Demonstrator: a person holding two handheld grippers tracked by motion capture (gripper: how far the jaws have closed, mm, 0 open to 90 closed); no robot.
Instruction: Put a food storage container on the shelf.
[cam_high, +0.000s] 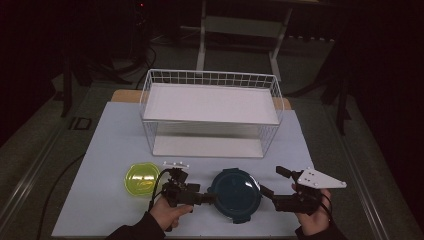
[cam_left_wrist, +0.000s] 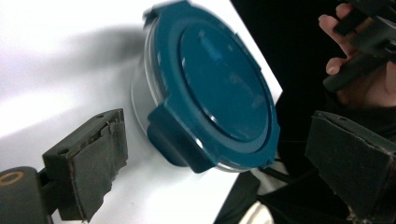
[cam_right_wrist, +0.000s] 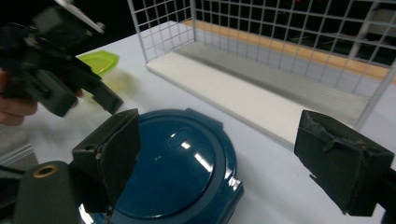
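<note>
A: Where's the round container with the blue lid (cam_high: 234, 194)?

B: On the white table (cam_high: 100, 190), near its front edge, at about 6 o'clock from the white wire rack (cam_high: 210, 112). The left gripper (cam_high: 212, 198) sits at the container's 9 o'clock, the right gripper (cam_high: 269, 186) at its 3 o'clock.

A: The jaws?

B: Both stand wide apart and empty. In the left gripper view the pads (cam_left_wrist: 95, 168) straddle the lid's (cam_left_wrist: 219, 88) clip tab without pressing it. In the right gripper view the lid (cam_right_wrist: 175, 172) lies low between the pads (cam_right_wrist: 343, 163), also ungripped.

A: Anything one view adds?

B: The left gripper view shows the clear wall under the lid. The right gripper view shows the rack's bottom shelf (cam_right_wrist: 243, 93) at 12 o'clock and the left gripper (cam_right_wrist: 100, 95) at 10 o'clock, in front of the yellow-green bowl (cam_right_wrist: 100, 60). From above, that bowl (cam_high: 141, 179) lies at the container's 9 o'clock, beyond the left gripper.
</note>
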